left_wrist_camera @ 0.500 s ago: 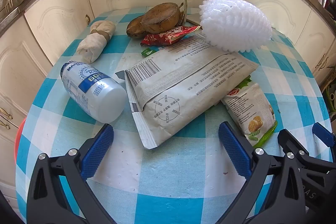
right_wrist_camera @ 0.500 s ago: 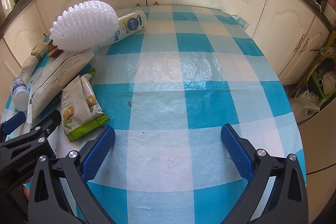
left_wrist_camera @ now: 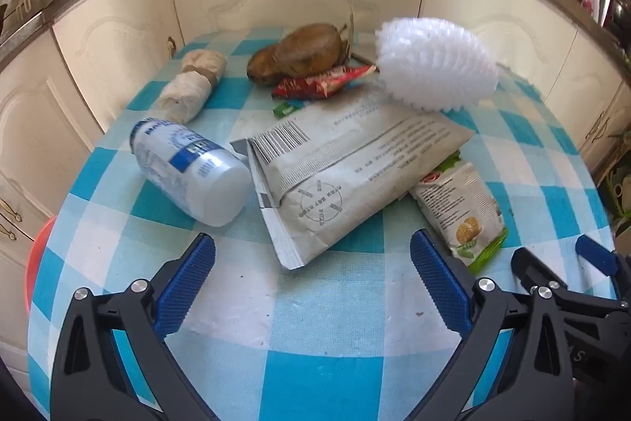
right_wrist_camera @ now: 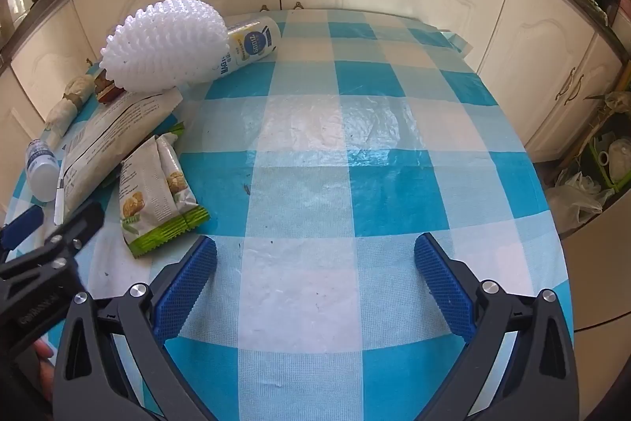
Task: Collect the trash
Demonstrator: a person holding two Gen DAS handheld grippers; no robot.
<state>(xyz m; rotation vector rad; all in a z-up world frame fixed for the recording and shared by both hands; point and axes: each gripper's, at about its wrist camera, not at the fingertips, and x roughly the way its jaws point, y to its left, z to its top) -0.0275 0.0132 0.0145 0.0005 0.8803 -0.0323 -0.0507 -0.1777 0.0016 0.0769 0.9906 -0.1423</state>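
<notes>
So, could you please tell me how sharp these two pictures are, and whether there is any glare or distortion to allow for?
Left wrist view: slightly soft, print on the grey pouch and the bottle smeared. Right wrist view: sharper, with bright glare on the shiny tablecloth mid-table. Both views: strong fisheye bending of the cabinet line, dark corners.

My right claw [right_wrist_camera: 315, 277] has bare bench [right_wrist_camera: 355, 184] ahead. My left claw [left_wrist_camera: 312, 273] faces clutter: grey pouch [left_wrist_camera: 355, 176], white bottle [left_wrist_camera: 193, 172], snack packet [left_wrist_camera: 461, 212] crowd together.
</notes>
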